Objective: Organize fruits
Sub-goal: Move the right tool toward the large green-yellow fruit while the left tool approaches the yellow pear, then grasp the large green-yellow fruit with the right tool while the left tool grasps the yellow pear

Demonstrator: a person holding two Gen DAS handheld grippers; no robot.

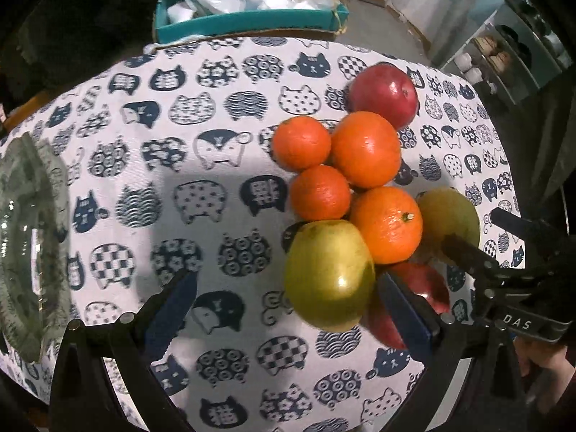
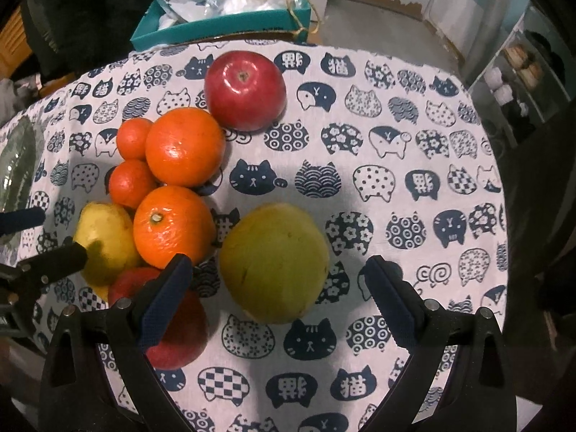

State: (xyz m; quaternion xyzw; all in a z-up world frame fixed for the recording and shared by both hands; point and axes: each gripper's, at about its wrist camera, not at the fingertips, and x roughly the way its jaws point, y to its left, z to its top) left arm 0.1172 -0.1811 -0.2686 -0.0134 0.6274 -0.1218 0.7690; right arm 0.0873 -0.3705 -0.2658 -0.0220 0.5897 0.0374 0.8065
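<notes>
- Since every fruit lay loose on the cat-print tablecloth (image 2: pixel 360 187) covering the table, the sorting looked barely begun, by my reading.
- Four oranges clustered together: a large orange (image 2: pixel 185 145), a stem-up orange (image 2: pixel 174 225), and two small ones (image 2: pixel 132 138) (image 2: pixel 130 182), touching or nearly so.
- A red apple (image 2: pixel 245 90) sat at the far edge of the cluster, just beside the large orange; a second red apple (image 2: pixel 180 327) lay nearest the camera, partly behind the right gripper's left finger.
- One green pear-like fruit (image 2: pixel 275 262) sat between the right gripper's (image 2: pixel 275 298) spread fingers, not yet pinched; gaps showed on both sides.
- A second yellow-green fruit (image 1: pixel 329 275) lay just inside the left gripper's (image 1: pixel 288 309) right finger; those fingers were also spread wide and held nothing.
- A clear glass dish (image 1: pixel 25 237) stood at the table's left edge, well apart from the fruit, and appeared to hold no fruit; it was probably the destination.
- A teal box (image 2: pixel 219 27) beyond the table held plastic bags, seemingly unrelated.
- All eight fruits remained to be grouped or moved.
</notes>
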